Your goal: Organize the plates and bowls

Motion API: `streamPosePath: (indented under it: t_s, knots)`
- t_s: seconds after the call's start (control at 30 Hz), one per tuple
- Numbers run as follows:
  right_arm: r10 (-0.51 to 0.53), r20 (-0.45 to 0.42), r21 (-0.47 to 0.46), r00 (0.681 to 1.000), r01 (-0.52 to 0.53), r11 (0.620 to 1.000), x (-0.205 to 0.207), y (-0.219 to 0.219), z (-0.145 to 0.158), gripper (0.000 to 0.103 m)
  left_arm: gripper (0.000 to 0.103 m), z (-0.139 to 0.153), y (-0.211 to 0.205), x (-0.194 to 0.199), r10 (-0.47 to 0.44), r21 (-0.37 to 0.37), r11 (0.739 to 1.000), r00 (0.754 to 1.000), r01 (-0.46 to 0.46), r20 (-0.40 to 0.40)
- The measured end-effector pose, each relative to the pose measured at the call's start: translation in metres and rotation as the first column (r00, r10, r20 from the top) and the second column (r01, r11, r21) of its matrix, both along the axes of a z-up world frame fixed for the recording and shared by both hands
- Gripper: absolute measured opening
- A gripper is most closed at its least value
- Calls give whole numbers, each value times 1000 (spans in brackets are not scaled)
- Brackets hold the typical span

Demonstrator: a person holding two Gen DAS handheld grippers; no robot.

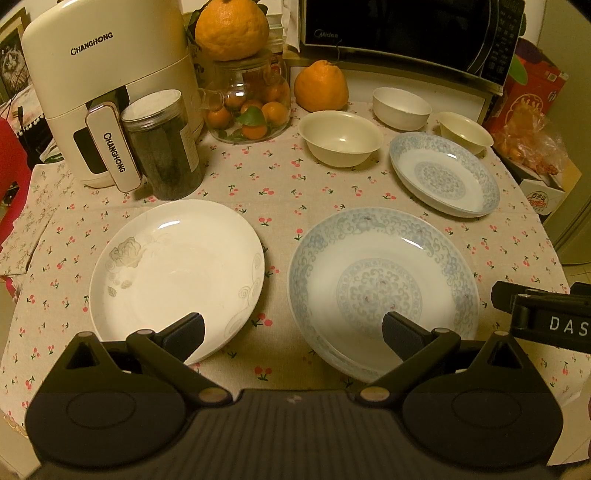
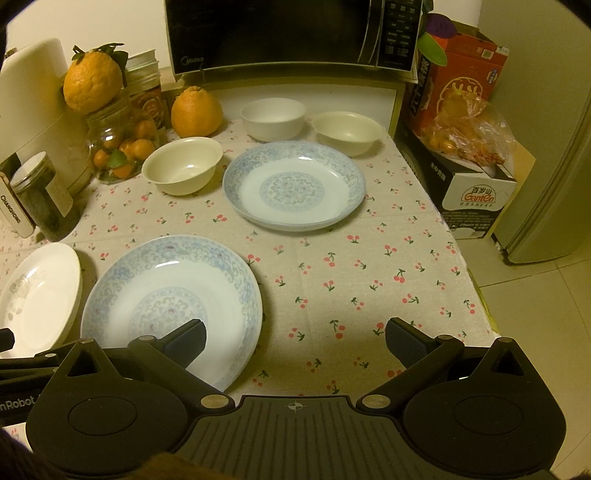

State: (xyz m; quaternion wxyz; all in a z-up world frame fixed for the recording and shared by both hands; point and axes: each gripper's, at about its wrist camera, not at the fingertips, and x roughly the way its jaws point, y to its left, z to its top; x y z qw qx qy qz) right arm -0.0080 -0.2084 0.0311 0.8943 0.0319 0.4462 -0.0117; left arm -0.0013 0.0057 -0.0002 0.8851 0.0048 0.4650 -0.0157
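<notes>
A white plate (image 1: 177, 273) with a grey flower lies near left; it also shows in the right wrist view (image 2: 37, 295). A blue-patterned plate (image 1: 380, 288) (image 2: 170, 299) lies near centre. A second blue-patterned plate (image 1: 443, 173) (image 2: 295, 184) lies farther back. Three pale bowls stand behind: one left (image 1: 340, 136) (image 2: 183, 164), one at the back (image 1: 400, 107) (image 2: 273, 118), one right (image 1: 465, 131) (image 2: 347, 131). My left gripper (image 1: 293, 338) is open and empty above the gap between the near plates. My right gripper (image 2: 295, 341) is open and empty over the cloth beside the near blue plate.
A cherry-print tablecloth (image 2: 369, 266) covers the table. A white appliance (image 1: 107, 88), a dark jar (image 1: 166, 144), a glass jar of oranges (image 1: 251, 107), a large orange (image 1: 319, 86) and a microwave (image 1: 402, 29) line the back. Boxes (image 2: 476, 195) stand off the right edge.
</notes>
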Motion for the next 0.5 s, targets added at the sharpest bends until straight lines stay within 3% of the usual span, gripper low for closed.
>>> streamPosePath:
  t_s: [0.5]
  knots:
    - [13,16,-2,1000,-13,1000,2,3,3,103,103,2,2,3,-23,-24,999,1000,23,-3]
